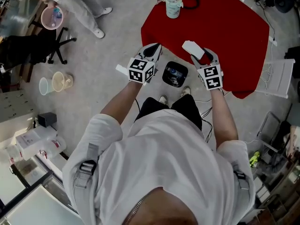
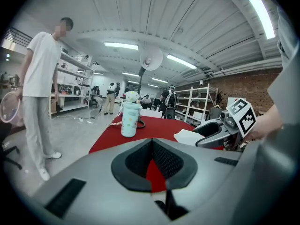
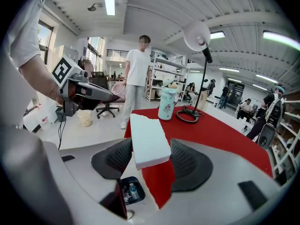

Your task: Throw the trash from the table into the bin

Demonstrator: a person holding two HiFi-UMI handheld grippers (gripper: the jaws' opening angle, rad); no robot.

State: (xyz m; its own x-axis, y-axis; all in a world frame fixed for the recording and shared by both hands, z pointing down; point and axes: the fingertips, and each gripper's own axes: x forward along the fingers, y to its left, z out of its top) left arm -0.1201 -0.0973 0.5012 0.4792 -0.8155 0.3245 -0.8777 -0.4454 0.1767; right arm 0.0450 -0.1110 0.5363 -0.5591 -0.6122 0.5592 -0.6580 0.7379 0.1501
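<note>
Grey workshop floor [image 1: 108, 46], red desk [image 1: 234, 36] ahead of both claws. Right claw [image 3: 150, 161] clenched on white foam block [image 3: 149, 139], most of block projecting forward beyond the grip. Left claw [image 2: 152, 161] closed tight, empty. Bin [image 1: 175, 74] on floor just below, between claws. Risk: release off-centre or too high, with light block drifting past narrow bin opening onto floor.

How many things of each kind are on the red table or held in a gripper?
white foam block: 1
patterned bottle: 1
black ring: 1
Total: 3
</note>
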